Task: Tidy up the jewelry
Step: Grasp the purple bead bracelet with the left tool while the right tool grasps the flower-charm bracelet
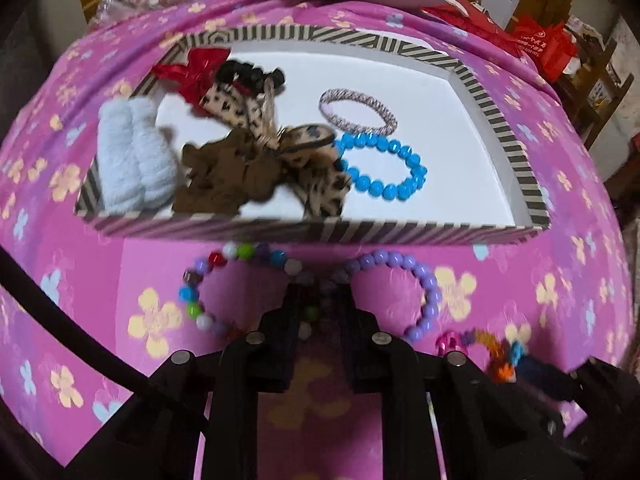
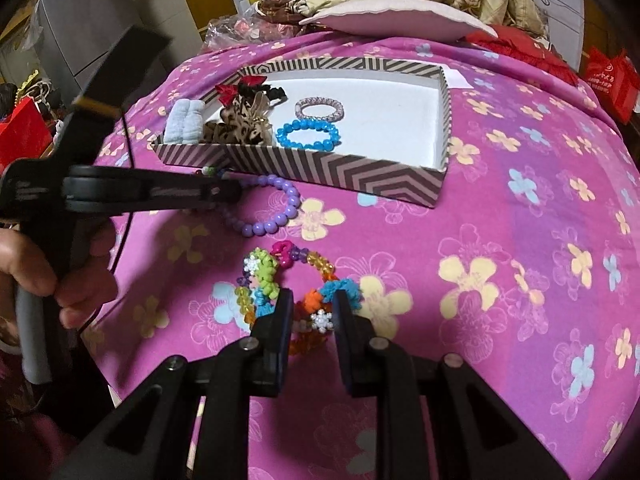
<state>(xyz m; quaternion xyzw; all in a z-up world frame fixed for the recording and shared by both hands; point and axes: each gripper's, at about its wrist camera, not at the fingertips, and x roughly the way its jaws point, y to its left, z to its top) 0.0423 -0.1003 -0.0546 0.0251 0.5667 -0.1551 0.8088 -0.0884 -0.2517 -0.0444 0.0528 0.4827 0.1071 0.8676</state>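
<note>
Two bead bracelets lie side by side on the pink flowered bedspread (image 2: 520,240), in front of the striped box (image 1: 304,232): a multicolour one (image 1: 200,276) and a purple one (image 1: 428,292). My left gripper (image 1: 320,284) points down where they meet, with a strand of each between its fingers. Blur hides whether the pads press on them. My right gripper (image 2: 313,304) is shut on a colourful charm bracelet (image 2: 264,276) with snowflakes, which rests on the bedspread. In the box lie a blue bead bracelet (image 1: 380,168) and a pink woven bangle (image 1: 358,112).
The box's left half holds leopard and brown scrunchies (image 1: 224,176), a red bow (image 1: 196,72), a black hair tie (image 1: 248,74) and a pale blue fluffy band (image 1: 132,156). A hand (image 2: 48,272) grips the left tool. A pillow (image 2: 400,20) and red bags (image 2: 612,76) sit behind.
</note>
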